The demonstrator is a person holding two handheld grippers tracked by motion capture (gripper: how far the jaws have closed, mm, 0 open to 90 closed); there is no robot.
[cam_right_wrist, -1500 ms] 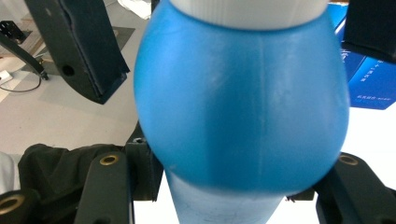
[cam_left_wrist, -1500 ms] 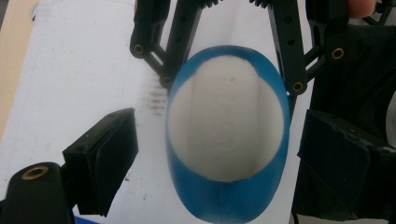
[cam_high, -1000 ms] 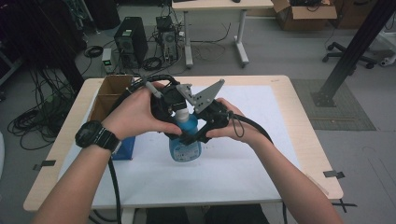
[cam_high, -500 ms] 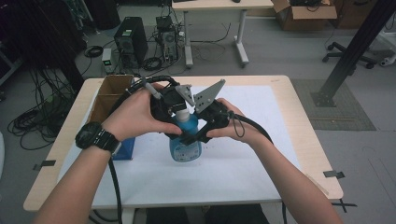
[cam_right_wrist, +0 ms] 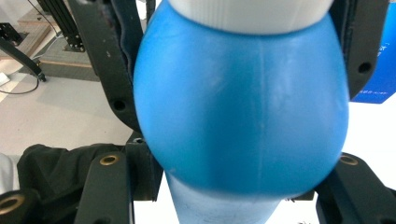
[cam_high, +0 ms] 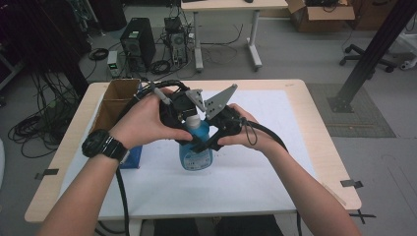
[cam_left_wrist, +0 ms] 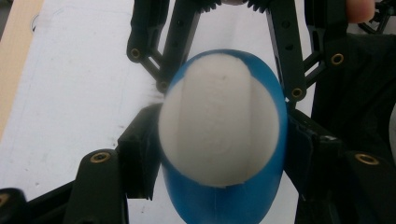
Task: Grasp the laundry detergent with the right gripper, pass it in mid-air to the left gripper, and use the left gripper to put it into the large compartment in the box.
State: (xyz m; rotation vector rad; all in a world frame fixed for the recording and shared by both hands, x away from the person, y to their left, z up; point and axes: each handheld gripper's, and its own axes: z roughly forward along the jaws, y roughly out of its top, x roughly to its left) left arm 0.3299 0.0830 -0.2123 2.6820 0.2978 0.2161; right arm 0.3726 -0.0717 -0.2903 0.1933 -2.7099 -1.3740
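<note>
A blue plastic bottle point(cam_high: 195, 150) with a white cap point(cam_high: 193, 119) stands upright near the middle of a table point(cam_high: 314, 142), on a white sheet point(cam_high: 255, 162) that covers most of the tabletop. At the table's far left corner sits an open cardboard box point(cam_high: 114, 101), and just left of the bottle, partly under the person's left wrist, lies a small dark blue box point(cam_high: 132, 157). Black cables trail from both grippers, and the two hands crowd around the bottle's upper half, hiding much of it from above.

The left gripper point(cam_high: 183, 129) comes in from the left and its jaws close around the bottle's top; in the left gripper view the white cap point(cam_left_wrist: 219, 128) sits squeezed between the two black jaws. The right gripper point(cam_high: 209, 142) comes in from the right, a little lower, and its jaws press against both sides of the bottle's blue shoulder point(cam_right_wrist: 243, 107). Both forearms reach in from the near edge; the left wrist wears a black watch point(cam_high: 101, 146).

The table is pale wood on a grey floor. Beyond it stand a computer tower point(cam_high: 136, 45) with tangled cords, a second desk point(cam_high: 231, 6), and an office chair point(cam_high: 366, 54) at far right.
</note>
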